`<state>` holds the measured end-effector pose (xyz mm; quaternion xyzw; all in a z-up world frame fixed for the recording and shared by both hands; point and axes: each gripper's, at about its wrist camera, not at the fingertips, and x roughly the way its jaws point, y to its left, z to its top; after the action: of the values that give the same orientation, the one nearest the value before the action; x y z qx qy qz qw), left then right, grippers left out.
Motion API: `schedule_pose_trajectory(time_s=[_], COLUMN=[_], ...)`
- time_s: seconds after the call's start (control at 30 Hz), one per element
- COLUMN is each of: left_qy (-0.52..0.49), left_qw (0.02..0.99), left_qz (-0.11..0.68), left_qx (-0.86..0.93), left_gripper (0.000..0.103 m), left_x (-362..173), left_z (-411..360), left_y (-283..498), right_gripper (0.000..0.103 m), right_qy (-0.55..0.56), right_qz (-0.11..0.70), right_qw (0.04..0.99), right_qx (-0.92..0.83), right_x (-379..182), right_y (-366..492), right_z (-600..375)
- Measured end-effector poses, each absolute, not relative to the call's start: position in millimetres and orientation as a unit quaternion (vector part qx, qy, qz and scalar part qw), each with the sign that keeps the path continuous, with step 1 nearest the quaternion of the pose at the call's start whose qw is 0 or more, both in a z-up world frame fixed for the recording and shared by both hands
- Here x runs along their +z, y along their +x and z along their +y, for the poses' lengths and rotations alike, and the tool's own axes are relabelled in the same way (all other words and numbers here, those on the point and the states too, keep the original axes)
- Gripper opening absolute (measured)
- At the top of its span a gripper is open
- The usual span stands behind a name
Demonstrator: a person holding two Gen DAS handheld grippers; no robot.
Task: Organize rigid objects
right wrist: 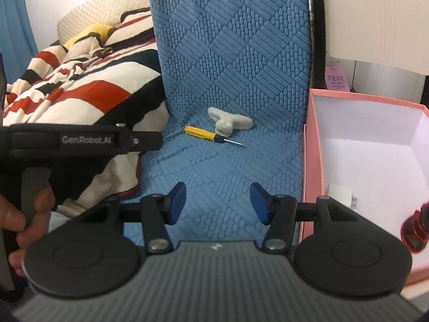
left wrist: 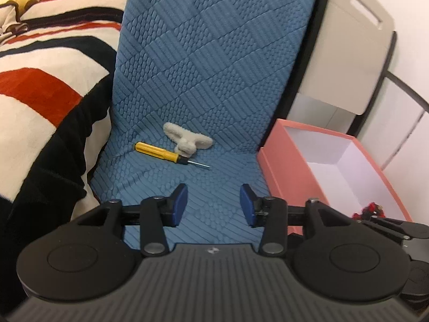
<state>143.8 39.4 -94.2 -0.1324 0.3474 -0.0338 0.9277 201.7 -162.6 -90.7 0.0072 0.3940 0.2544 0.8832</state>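
Observation:
A yellow-handled screwdriver (left wrist: 166,155) (right wrist: 206,135) lies on the blue textured mat (left wrist: 214,53) (right wrist: 236,53), its tip pointing right. A small white fluffy toy (left wrist: 187,141) (right wrist: 228,122) lies just behind it, touching its shaft end. My left gripper (left wrist: 213,204) hovers over the mat nearer than the screwdriver, open with nothing between its blue pads. My right gripper (right wrist: 218,204) is likewise open and empty over the mat. To the right stands an open pink box (left wrist: 284,166) (right wrist: 312,161) with a red-and-black object (left wrist: 368,209) (right wrist: 414,228) and a small white block (right wrist: 340,194) inside.
A red, black and cream striped blanket (left wrist: 40,80) (right wrist: 80,80) is bunched along the mat's left side. A beige panel (left wrist: 356,40) and white furniture stand behind the box. A person's hand (right wrist: 24,209) holds the left gripper's handle (right wrist: 85,139) at left in the right wrist view.

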Motion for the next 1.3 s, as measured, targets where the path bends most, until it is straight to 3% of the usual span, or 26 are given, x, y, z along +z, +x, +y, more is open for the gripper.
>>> schedule_pose_trajectory(time_s=[0.13, 0.73, 1.17, 1.27, 1.3], left_qy=[-0.148, -0.182, -0.207, -0.212, -0.215], left_qw=[0.922, 0.898, 0.884, 0.883, 0.883], left_qz=[0.356, 0.395, 0.411, 0.409, 0.408], left_qx=[-0.028, -0.068, -0.080, -0.089, -0.091], left_gripper=[0.068, 0.068, 0.067, 0.067, 0.066], left_x=[-105.1, -162.3, -195.3, -196.8, -197.8], left_z=[51.8, 83.4, 102.0, 105.2, 106.5], left_y=[171.4, 306.8, 337.2, 343.2, 345.7], right_gripper=[0.056, 0.056, 0.056, 0.071, 0.072], right_qy=[0.004, -0.039, -0.030, -0.040, -0.042], right_qz=[0.405, 0.431, 0.432, 0.437, 0.434], right_qw=[0.877, 0.853, 0.847, 0.844, 0.846], right_qx=[0.258, 0.293, 0.307, 0.308, 0.308], right_x=[-101.2, -152.0, -177.3, -185.1, -187.8], right_y=[224.5, 322.8, 353.8, 358.4, 359.5], right_z=[-153.5, -99.7, -80.1, -74.1, -72.4])
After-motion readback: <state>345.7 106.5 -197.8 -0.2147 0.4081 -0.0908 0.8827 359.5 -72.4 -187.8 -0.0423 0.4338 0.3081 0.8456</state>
